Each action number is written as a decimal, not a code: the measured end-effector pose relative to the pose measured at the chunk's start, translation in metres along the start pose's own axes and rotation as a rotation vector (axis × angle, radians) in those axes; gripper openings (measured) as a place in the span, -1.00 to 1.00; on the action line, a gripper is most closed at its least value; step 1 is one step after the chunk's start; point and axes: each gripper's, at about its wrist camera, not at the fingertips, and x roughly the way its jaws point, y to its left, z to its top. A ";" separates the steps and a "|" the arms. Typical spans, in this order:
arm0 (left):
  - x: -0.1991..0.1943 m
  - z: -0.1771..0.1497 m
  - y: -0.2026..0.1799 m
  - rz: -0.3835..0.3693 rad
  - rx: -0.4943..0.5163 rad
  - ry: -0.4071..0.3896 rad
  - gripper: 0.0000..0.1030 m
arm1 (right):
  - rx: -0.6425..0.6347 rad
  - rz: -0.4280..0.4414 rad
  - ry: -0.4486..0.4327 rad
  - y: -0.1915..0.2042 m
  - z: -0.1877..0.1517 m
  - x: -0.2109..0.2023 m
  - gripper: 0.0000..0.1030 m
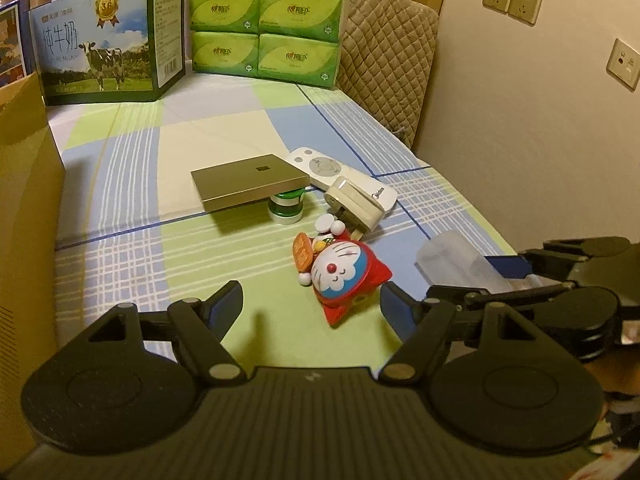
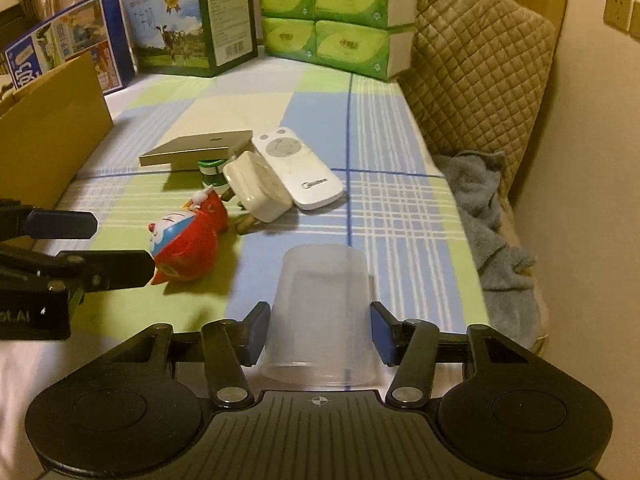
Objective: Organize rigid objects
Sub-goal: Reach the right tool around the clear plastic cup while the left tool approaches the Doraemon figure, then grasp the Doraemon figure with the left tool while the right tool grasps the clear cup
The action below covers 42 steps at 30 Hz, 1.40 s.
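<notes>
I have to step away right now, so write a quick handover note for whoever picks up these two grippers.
Right gripper: jaws around the clear plastic cup, which lies on the checked cloth; the pads look at or close to its sides, a firm grip is not clear.
Left gripper: open, empty, just short of the red cat figurine.
Beyond: white charger, white remote, gold flat box propped on a green-capped jar.
Done: nothing visibly sorted.
Left: all five pieces plus the cup.

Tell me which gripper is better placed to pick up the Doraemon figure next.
Left. The left gripper is open with the Doraemon figure just ahead between its fingers; the right gripper already straddles the clear plastic cup.
</notes>
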 end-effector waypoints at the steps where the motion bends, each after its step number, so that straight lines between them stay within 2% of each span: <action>1: 0.002 0.000 -0.001 -0.001 -0.006 -0.001 0.39 | 0.007 0.001 -0.005 -0.002 -0.001 -0.001 -0.04; 8: 0.016 -0.001 -0.008 -0.033 -0.077 -0.027 0.30 | 0.070 0.003 -0.033 -0.014 -0.004 -0.014 -0.04; 12: 0.023 0.001 -0.015 -0.041 -0.094 -0.053 0.15 | 0.081 0.004 -0.039 -0.016 -0.004 -0.019 -0.04; 14: 0.025 0.002 -0.019 -0.045 -0.082 -0.061 0.08 | 0.085 0.003 -0.040 -0.018 -0.004 -0.020 -0.04; 17: 0.029 0.002 -0.025 -0.055 -0.051 -0.068 0.08 | 0.099 0.005 -0.041 -0.021 -0.004 -0.020 -0.04; 20: 0.035 0.003 -0.031 -0.015 -0.002 -0.073 0.07 | 0.107 0.000 -0.041 -0.024 -0.005 -0.020 -0.04; 24: 0.040 0.003 -0.035 0.040 0.058 -0.081 -0.18 | 0.117 -0.003 -0.037 -0.027 -0.008 -0.020 -0.04; 26: 0.041 0.003 -0.033 0.049 0.068 -0.078 -0.22 | 0.119 -0.001 -0.035 -0.027 -0.009 -0.020 -0.04; 31: 0.030 -0.002 -0.022 0.044 0.069 -0.057 -0.24 | 0.125 0.007 -0.037 -0.026 -0.009 -0.021 -0.04; 42: -0.020 -0.030 -0.008 0.041 0.076 -0.028 -0.26 | 0.124 0.053 -0.050 -0.013 -0.004 -0.029 -0.04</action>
